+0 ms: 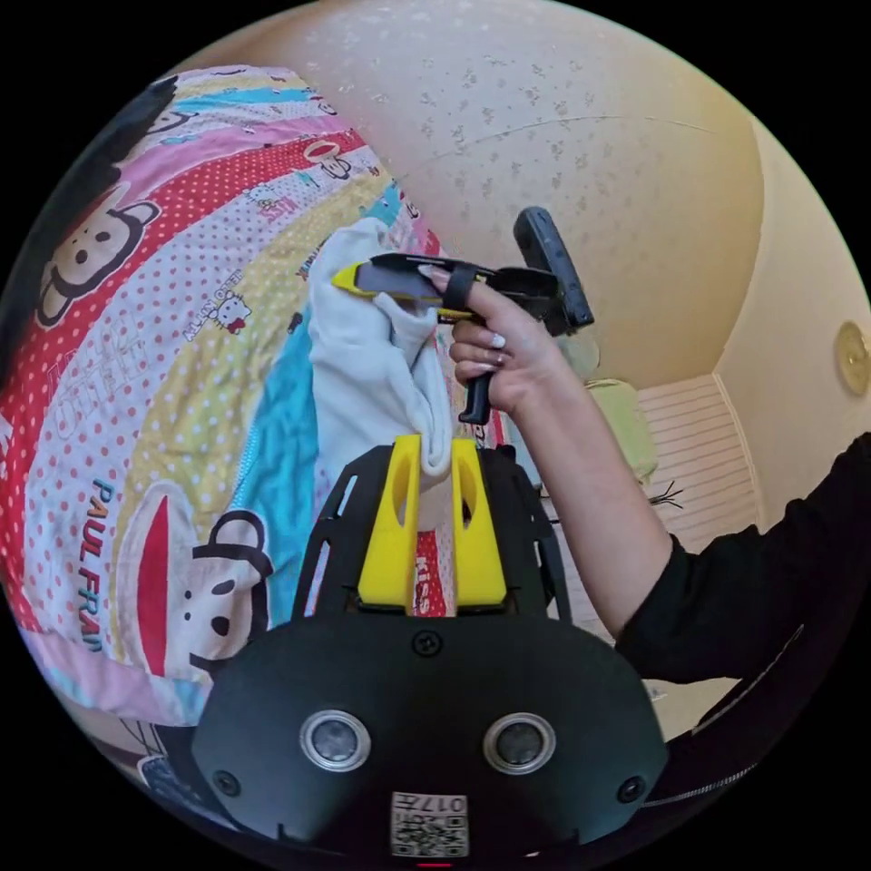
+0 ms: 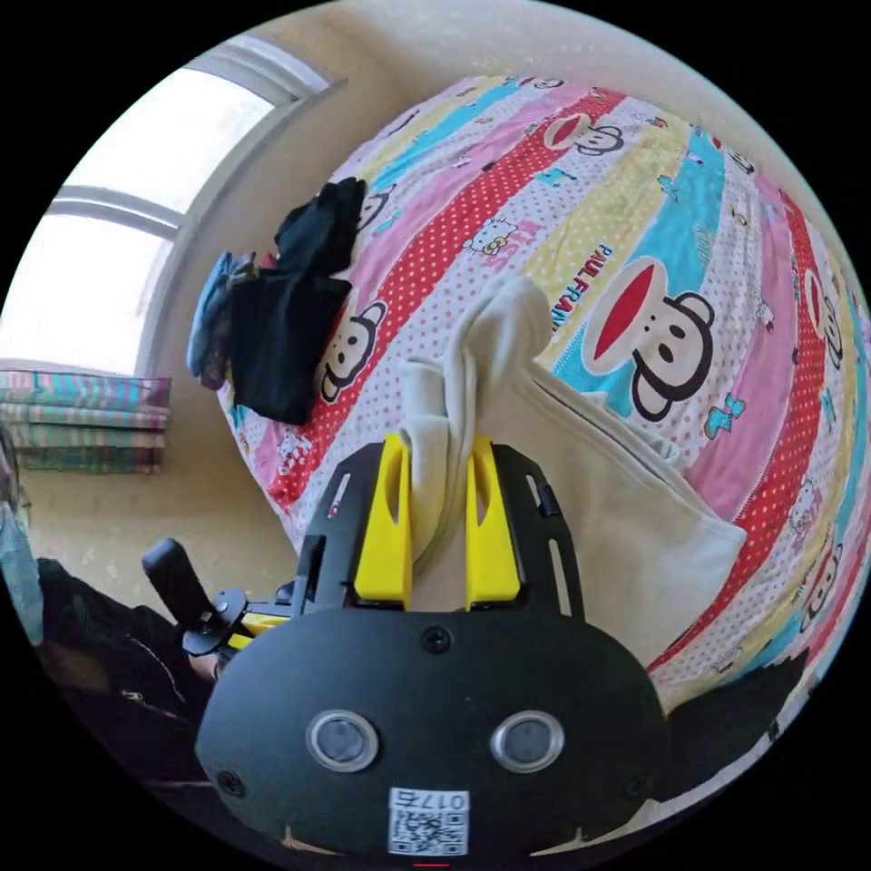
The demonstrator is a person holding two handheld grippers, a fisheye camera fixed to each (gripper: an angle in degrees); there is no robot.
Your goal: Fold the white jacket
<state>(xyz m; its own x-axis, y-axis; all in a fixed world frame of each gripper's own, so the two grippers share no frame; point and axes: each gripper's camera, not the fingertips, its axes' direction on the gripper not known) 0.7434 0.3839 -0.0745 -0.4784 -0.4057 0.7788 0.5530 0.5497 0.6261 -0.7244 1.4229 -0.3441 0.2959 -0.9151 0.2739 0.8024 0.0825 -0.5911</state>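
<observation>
Bed: a striped, dotted cartoon sheet [image 2: 726, 381] covers it, with bands of red, pink, yellow and blue; it also shows in the left gripper view [image 1: 163, 381].
Jacket: white [image 2: 626, 508], hanging between the two grippers above the sheet. In the right gripper view its body spreads to the right over the sheet, a zip line running across it; in the left gripper view it hangs as a bunched strip [image 1: 372, 381].
Dark clothes: a black pile [image 2: 290, 318] on the far side of the sheet, near the window [image 2: 118, 245], well apart from the jacket.
Person: a hand [image 1: 499, 354] on the right gripper's handle, a black sleeve [image 1: 753, 581] behind it.
Left gripper: [image 1: 434, 472] yellow jaws narrow, a bunch of jacket pinched between the tips.
Right gripper: [image 2: 435, 463] jaws narrow, a roll of jacket pressed between them; seen from the left gripper view [image 1: 386, 281] it grips the jacket's upper end.
</observation>
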